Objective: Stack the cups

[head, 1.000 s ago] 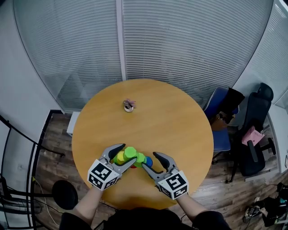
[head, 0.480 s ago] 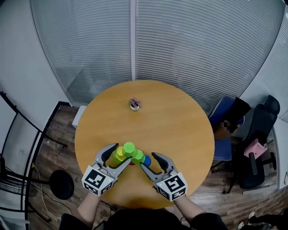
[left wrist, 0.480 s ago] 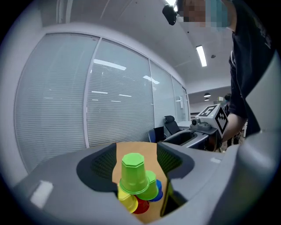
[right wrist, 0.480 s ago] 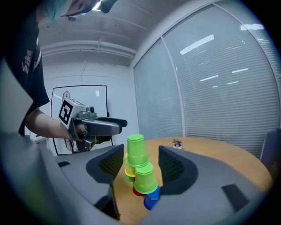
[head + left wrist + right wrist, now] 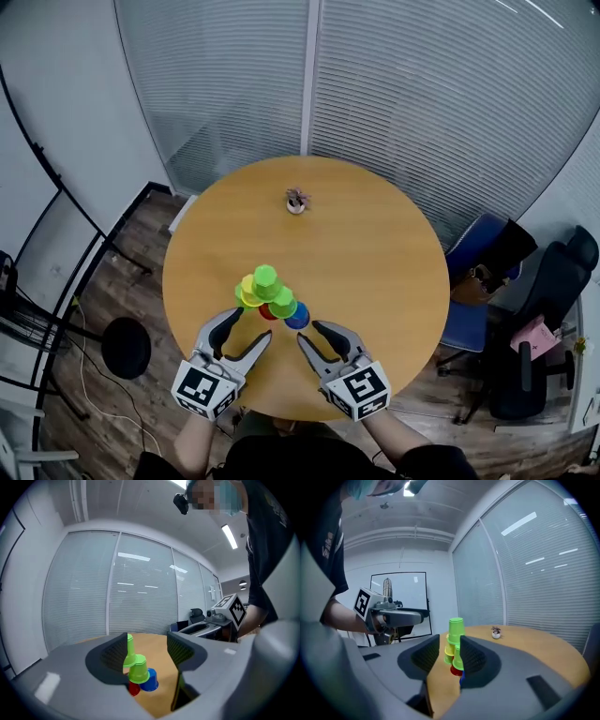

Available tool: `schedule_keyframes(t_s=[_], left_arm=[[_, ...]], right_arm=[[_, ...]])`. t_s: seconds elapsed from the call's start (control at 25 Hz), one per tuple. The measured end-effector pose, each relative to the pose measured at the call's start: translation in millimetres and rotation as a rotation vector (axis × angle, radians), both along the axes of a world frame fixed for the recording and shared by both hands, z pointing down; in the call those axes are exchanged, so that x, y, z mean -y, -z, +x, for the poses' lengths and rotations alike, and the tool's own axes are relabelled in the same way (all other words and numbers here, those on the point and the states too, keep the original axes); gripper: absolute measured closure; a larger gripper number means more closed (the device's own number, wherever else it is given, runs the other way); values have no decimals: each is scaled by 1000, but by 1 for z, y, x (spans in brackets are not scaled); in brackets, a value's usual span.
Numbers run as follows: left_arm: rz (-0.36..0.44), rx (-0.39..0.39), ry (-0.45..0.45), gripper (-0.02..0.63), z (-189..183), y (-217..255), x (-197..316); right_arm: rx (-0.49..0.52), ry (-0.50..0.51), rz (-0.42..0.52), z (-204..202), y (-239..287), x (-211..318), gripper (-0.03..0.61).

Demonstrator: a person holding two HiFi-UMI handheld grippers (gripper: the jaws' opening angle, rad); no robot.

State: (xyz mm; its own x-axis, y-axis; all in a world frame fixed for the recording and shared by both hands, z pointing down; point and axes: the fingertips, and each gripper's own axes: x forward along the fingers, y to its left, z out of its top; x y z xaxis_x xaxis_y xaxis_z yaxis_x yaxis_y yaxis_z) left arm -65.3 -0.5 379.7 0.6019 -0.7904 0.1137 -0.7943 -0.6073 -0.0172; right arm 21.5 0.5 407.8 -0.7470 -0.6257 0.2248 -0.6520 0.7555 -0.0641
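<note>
Pulled back off the cups (image 5: 267, 292), an upside-down pyramid with a green one on top at the near side of the table (image 5: 375, 244), are the left hand-held gripper (image 5: 251, 324), jaws wide apart and empty, and the right hand-held gripper (image 5: 309, 331), jaws closing on nothing.

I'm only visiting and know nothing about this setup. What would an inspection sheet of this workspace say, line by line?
Surface: round wooden table with a smooth top.
Job's things: pyramid of upturned plastic cups, green, yellow, red and blue, near the person's edge.
Clutter: small potted plant on the far side.
Grippers: left gripper open, empty; right gripper closing its jaws with nothing between them; both short of the cups.
Cables: nothing seen on the table.
Surroundings: glass wall with blinds, dark office chairs at right, wood floor.
</note>
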Motion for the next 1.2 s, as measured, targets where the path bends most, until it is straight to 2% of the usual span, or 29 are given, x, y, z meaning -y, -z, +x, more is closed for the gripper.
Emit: schedule_keyframes(t_s=[0.12, 0.36, 0.44, 0.6, 0.84, 1.2], left_arm=[[-15, -7, -2, 380, 6, -6, -20], [-10, -27, -36, 539, 8, -9, -49], [-11, -21, -62, 570, 5, -11, -63], [-24, -19, -113, 597, -4, -13, -94], [-36, -13, -203, 603, -13, -22, -141], [-36, -25, -247, 604, -28, -29, -188]], right_arm=[[7, -27, 11, 6, 1, -14, 485], [10, -99, 23, 8, 4, -43, 521], [14, -129, 22, 4, 5, -58, 530], [15, -182, -10, -7, 2, -93, 541], [10, -247, 3, -22, -6, -142, 549], [-8, -307, -2, -35, -14, -193, 557]])
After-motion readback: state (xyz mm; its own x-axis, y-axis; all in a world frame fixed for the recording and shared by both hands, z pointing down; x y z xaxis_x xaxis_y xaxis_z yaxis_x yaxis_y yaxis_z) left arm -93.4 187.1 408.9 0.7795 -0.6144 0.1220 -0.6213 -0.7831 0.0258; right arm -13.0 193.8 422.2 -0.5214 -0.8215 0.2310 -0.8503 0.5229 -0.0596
